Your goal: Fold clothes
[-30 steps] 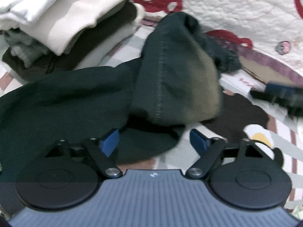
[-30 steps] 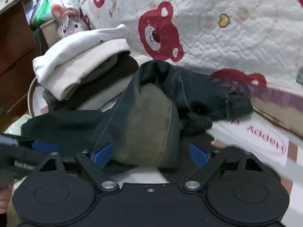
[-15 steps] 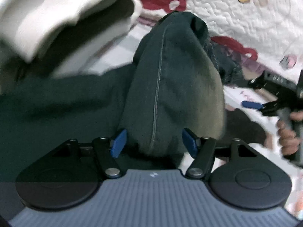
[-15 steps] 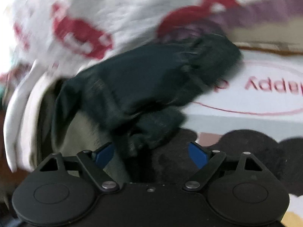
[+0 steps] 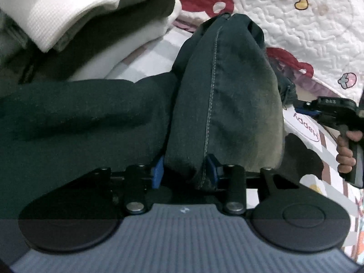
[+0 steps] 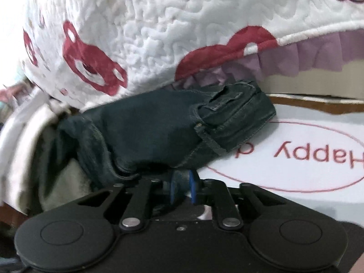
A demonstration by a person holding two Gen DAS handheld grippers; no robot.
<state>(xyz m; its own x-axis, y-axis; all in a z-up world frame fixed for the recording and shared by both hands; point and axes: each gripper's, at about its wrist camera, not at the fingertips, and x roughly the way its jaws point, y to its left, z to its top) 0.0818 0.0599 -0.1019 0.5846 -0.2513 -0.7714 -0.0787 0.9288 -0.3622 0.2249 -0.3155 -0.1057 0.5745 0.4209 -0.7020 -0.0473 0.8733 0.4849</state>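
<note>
**Both grippers pinched on the jeans, fold not yet laid**

The quilted bear blanket [image 6: 182, 22] fills the background, draped over the edge behind the work area, with its purple ruffle hanging just above the printed mat [image 6: 307, 159] that serves as the folding surface. To the left sits a stack of folded clothes [image 5: 75, 18], white on top and dark below, close beside the garment in hand.

The dark jeans [image 5: 227, 95] lie bunched on the mat between that stack and the blanket. One leg stands up in a hump in front of the left wrist camera, and the waistband end with its pocket and belt loop points toward the blanket edge in the right wrist view.

The left gripper [image 5: 185, 170] is pinching the hem end of the raised leg, blue pads pressed into the denim on either side of the seam. The right gripper [image 6: 182, 182] is closed nearly together on a thin edge of denim near the waist; how much cloth it holds is hard to tell.

Risks, as I judge them: the right pinch looks shallow, so heavy denim could slip out when lifted. The bunched leg may trap a twist, giving a crooked fold. A wide swing could knock the nearby stack or snag the ruffle
</note>
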